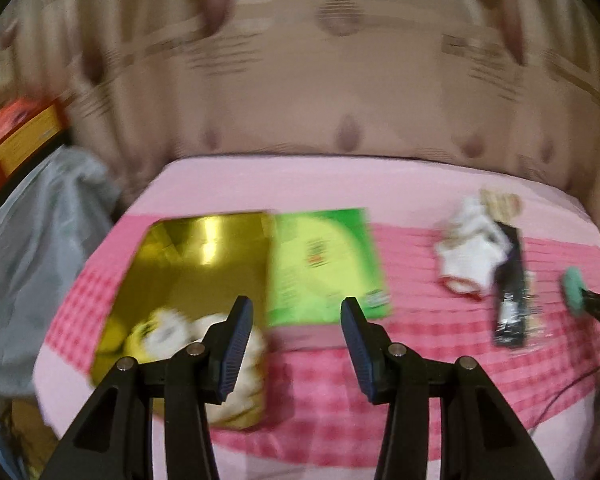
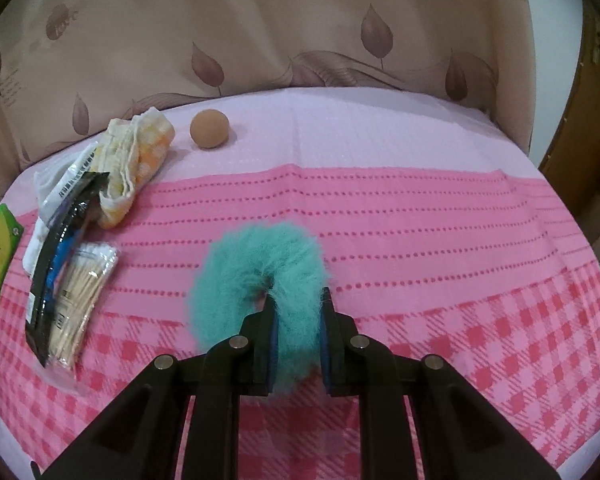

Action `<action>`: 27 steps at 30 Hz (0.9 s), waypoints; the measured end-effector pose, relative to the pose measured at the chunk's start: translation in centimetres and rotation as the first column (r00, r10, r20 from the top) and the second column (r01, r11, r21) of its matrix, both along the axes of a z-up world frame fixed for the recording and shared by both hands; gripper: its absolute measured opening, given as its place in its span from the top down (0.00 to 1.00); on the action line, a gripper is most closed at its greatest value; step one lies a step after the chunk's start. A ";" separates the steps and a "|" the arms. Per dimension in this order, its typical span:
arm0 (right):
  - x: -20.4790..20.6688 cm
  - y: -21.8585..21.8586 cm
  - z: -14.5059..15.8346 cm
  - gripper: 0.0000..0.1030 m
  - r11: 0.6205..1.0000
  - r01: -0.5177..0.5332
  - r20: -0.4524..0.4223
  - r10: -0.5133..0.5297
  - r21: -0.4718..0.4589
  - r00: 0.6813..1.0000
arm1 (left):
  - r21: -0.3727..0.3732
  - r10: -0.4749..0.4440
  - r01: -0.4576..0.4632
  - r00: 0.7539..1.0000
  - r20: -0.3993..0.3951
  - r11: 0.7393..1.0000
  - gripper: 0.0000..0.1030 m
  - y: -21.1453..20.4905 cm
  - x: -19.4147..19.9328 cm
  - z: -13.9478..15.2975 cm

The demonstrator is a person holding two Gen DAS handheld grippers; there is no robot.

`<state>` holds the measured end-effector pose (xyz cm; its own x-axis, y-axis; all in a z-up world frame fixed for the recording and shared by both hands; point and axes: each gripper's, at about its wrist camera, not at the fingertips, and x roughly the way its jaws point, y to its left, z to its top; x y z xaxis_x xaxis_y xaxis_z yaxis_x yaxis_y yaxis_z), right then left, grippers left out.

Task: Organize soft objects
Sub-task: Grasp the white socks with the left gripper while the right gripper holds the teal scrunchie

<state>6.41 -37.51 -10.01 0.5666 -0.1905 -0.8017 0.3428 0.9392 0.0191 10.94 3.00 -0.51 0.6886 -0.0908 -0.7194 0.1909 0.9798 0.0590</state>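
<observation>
Gold tray [image 1: 204, 264]: lies at the left edge of the pink cloth [image 2: 420, 216], motion-blurred in the left wrist view.
Plush toy [image 1: 172, 332]: white and yellow, lies in the tray's near part, partly behind the left finger.
Left gripper [image 1: 297, 346]: jaws spread apart with nothing between them, above the cloth just right of the tray.
Green box [image 1: 324, 264]: flat, touching the tray's right side.
White cloth item [image 1: 470, 252]: crumpled, right of the box, well apart from it.
Black packet [image 2: 56, 264]: lies by a bag of cotton swabs [image 2: 82, 300] near the cloth's left edge in the right wrist view.
Checked towel [image 2: 134, 168]: folded, behind the packet.
Brown ball [image 2: 209, 128]: near the far edge, just right of the towel.
Right gripper [image 2: 299, 322]: jaws pinch a teal fluffy ring [image 2: 236, 280] over the middle of the cloth.
</observation>
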 end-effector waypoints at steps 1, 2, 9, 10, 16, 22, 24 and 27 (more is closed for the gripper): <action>0.0 -0.1 -0.2 0.85 1.000 0.000 0.000 0.000 0.005 1.000 | -0.008 -0.030 0.030 1.000 -0.002 1.000 0.55 -1.1 0.3 0.0; 0.1 -0.1 -0.2 0.85 1.000 0.001 0.005 -0.001 0.008 1.000 | -0.019 -0.066 0.066 0.998 -0.008 0.998 0.55 -2.3 0.7 0.0; 0.2 0.3 -0.3 0.84 1.000 -0.009 0.001 0.009 -0.001 1.000 | -0.064 -0.257 0.254 0.965 -0.044 0.965 0.54 -9.5 4.3 -0.9; 0.2 0.2 -0.3 0.84 1.000 -0.009 0.001 0.009 0.001 1.000 | -0.064 -0.268 0.265 0.962 -0.051 0.962 0.54 -10.3 4.7 -1.1; 0.3 0.1 -0.4 0.82 1.000 -0.012 0.003 0.012 0.010 1.000 | -0.076 -0.353 0.347 0.930 -0.105 0.935 0.54 -15.0 7.3 -2.9; 0.3 0.0 -0.4 0.80 1.000 -0.015 0.005 0.015 0.019 1.000 | -0.077 -0.386 0.378 0.908 -0.165 0.922 0.54 -18.2 9.3 -4.6; 0.3 0.0 -0.4 0.80 1.000 -0.015 0.006 0.015 0.024 1.000 | -0.075 -0.375 0.367 0.912 -0.169 0.927 0.54 -18.5 10.0 -4.9; 0.4 0.0 -0.4 0.79 1.000 -0.014 0.007 0.014 0.028 1.000 | -0.079 -0.359 0.350 0.914 -0.188 0.933 0.54 -18.9 11.5 -5.6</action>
